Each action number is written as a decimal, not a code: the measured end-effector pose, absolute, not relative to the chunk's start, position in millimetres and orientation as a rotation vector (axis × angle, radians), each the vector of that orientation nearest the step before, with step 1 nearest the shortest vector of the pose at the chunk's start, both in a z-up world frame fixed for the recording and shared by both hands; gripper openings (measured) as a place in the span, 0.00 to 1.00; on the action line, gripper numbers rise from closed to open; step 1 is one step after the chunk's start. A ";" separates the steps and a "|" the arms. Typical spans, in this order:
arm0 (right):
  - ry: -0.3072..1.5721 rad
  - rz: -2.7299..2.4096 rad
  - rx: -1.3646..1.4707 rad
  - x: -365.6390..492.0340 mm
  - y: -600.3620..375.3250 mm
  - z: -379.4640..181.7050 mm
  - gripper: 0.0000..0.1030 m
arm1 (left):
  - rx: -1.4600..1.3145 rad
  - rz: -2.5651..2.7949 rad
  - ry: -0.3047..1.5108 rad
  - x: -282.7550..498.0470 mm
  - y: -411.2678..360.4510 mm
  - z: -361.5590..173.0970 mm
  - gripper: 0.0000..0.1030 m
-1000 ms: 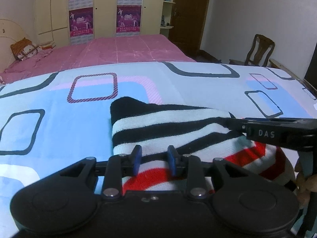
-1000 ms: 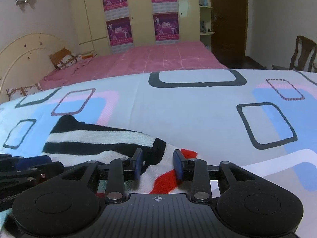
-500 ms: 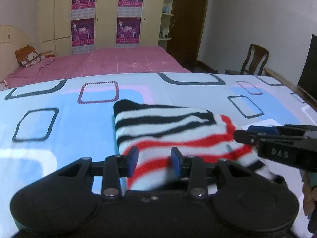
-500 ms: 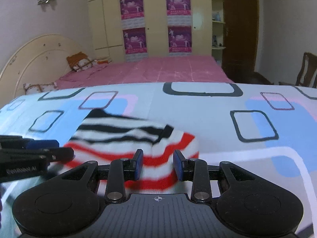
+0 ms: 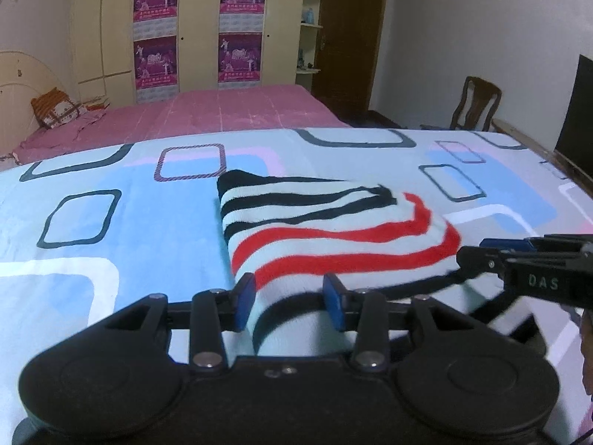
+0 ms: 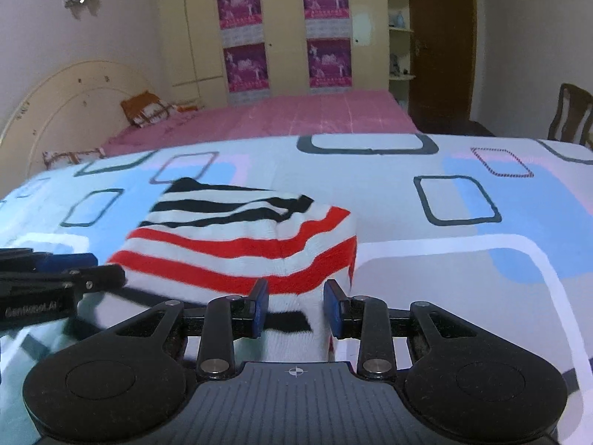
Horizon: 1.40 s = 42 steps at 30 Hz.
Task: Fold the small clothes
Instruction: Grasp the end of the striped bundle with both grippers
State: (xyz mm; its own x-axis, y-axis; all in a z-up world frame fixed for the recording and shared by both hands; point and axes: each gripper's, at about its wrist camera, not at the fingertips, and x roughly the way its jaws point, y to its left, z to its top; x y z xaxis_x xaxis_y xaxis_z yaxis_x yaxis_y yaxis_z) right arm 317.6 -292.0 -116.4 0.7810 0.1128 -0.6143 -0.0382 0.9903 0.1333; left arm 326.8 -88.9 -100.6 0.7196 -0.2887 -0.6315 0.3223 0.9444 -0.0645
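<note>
Two grippers work at the near edge of one striped knit garment [image 5: 326,237], which lies folded on the patterned bed sheet [image 5: 111,222], its black-striped part toward the far side and its red-striped part toward the cameras.

**Gripper state.** The left gripper [image 5: 289,302] has its jaws opening; a fold of the garment sits between the blue pads, but a gap shows on each side of it, so the pads do not appear to press the cloth. The right gripper [image 6: 295,306] has its jaws partly spread with the garment's near right corner between them; whether the pads bear on the cloth cannot be told from the frames.

**Failure modes, as judgements:**

1. Snagging. Knit fabric tends to cling to rubber pads. If the left gripper draws back before the jaws clear the cloth, the top layer is likely to drag and the fold to open.
2. Uneven release. If one side lets go while the other holds, the near edge may twist and the layers no longer line up.
3. Spring-back. The near edge looks raised and bunched, not flat. A thick knit may unfold by itself when released unless it is pressed down.
4. Collision. The grippers stand near each other at the same edge; a sideways move risks contact.
</note>
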 end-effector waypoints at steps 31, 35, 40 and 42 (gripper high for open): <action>0.776 0.126 0.177 266.1 -312.0 -124.0 0.37 | -0.024 -0.329 0.849 301.7 -71.0 -111.6 0.75; 0.759 0.134 0.192 278.9 -312.7 -122.8 0.67 | -0.026 -0.337 0.829 309.9 -77.1 -104.7 0.81; 0.774 0.152 0.227 300.5 -316.3 -124.5 0.67 | -0.026 -0.353 0.832 325.8 -88.7 -103.8 0.83; 0.782 0.157 0.263 309.6 -321.3 -127.0 0.67 | -0.024 -0.355 0.840 332.2 -92.5 -106.9 0.83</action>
